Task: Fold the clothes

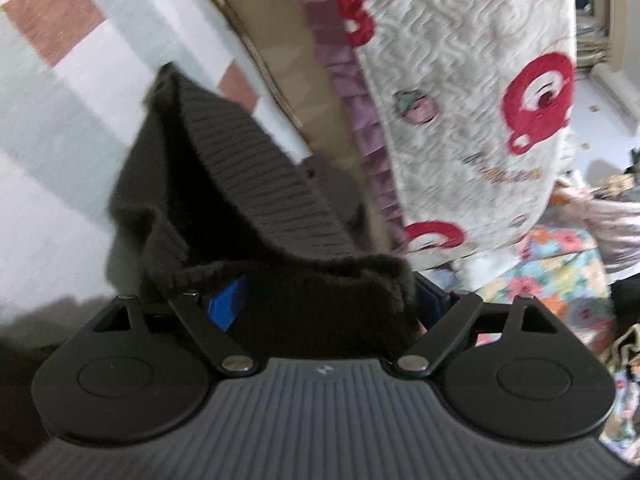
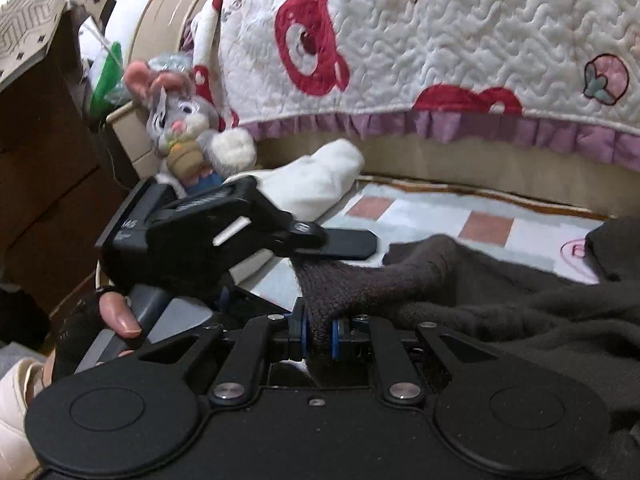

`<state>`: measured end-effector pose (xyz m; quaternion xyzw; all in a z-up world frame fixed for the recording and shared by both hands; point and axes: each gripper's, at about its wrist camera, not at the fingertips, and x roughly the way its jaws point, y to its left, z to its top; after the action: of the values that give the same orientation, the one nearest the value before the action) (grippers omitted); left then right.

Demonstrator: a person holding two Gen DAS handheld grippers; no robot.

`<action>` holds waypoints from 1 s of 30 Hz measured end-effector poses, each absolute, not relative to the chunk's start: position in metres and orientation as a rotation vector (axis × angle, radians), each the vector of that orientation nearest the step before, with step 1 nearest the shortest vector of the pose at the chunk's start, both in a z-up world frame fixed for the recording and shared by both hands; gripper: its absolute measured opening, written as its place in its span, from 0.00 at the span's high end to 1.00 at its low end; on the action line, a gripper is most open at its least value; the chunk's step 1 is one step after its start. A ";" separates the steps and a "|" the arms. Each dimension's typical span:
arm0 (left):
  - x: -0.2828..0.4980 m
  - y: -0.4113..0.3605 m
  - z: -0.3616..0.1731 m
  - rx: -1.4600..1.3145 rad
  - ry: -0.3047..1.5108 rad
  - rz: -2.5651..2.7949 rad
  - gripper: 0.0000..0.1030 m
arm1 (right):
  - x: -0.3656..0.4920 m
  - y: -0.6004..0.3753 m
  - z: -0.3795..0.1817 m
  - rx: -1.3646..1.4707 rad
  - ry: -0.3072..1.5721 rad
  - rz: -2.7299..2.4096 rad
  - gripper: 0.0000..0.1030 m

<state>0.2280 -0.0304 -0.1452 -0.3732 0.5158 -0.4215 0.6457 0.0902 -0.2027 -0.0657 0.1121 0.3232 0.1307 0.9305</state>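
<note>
Both grippers (image 2: 318, 334) are black — round side discs, silver screws, blue-rimmed pads; the hand (image 2: 92, 320) wears a dark fingerless glove.

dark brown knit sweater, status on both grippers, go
Right gripper shut on dark brown knit sweater. Left gripper open, ribbed hem draped across it. Grey plush rabbit clear.

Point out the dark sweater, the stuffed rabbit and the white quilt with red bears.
dark sweater (image 2: 460, 280): right wrist view, on the knit folds lying on the mat.
stuffed rabbit (image 2: 182, 120): right wrist view, on its grey face.
white quilt (image 2: 460, 40): right wrist view, on the stitched white cloth beside a red bear.
</note>
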 end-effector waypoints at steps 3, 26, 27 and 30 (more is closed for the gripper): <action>0.223 -0.028 -0.147 -0.816 1.149 -1.017 0.32 | 0.090 -0.189 -0.066 0.154 0.709 0.240 0.86; 0.213 -0.001 -0.151 -0.592 0.987 -0.732 0.75 | -0.189 -0.444 -0.131 1.219 0.650 -0.547 0.41; 0.214 -0.003 -0.151 -0.585 0.996 -0.728 0.73 | -0.192 -0.448 -0.134 1.225 0.654 -0.558 0.41; 0.210 -0.009 -0.152 -0.544 1.018 -0.719 0.60 | -0.185 -0.441 -0.141 1.176 0.669 -0.547 0.42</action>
<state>0.2101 -0.0088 -0.1517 -0.2516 0.4708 -0.3325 0.7775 -0.1850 -0.4414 -0.1408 0.5371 0.3058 -0.2497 0.7454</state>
